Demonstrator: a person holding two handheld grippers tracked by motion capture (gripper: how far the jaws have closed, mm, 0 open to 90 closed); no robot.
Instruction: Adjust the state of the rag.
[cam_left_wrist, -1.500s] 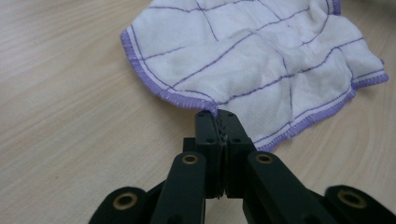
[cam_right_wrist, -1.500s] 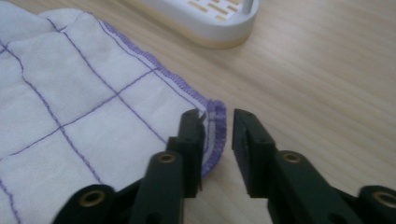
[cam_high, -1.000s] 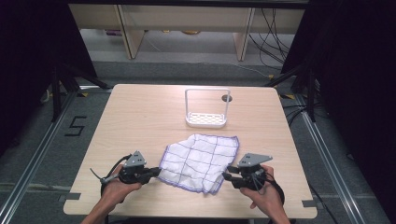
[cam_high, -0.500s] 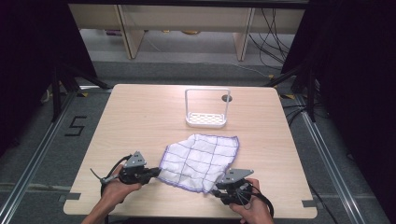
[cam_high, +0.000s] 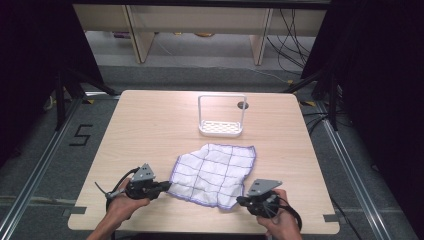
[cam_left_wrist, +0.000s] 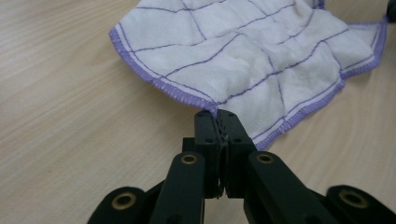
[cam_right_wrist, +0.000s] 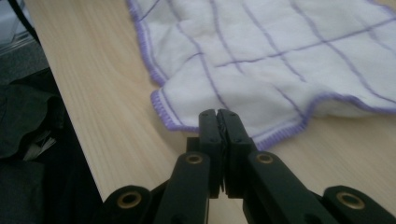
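Cloth: white with a purple grid and purple hem, lying rumpled but mostly spread on the near half of the table, between the two hands.
Left gripper: jaws pressed fully together on the cloth's near-left corner; in the left gripper view the hem runs straight into the closed tips, so that corner is pinched.
Left hand: low on the table's near edge, gripper lying almost level, pointing at the cloth.
Middle of the cloth: slack, with soft ridges; nothing weighs it down.
Right gripper: its jaws have just been closing and now meet on the hem at the near-right corner; the right gripper view shows the purple edge going in between the tips.
Right hand: close to the table's front edge, wrist low.
Rack: white wire stand at the far middle, well apart from the cloth.
Step in hand, my read: both near corners are taken, a lift or fold comes next.
How to do it well: raise both grippers together and level, keep the hem lightly taut between them, carry the edge evenly so the cloth doesn't skew, and stay short of the rack.
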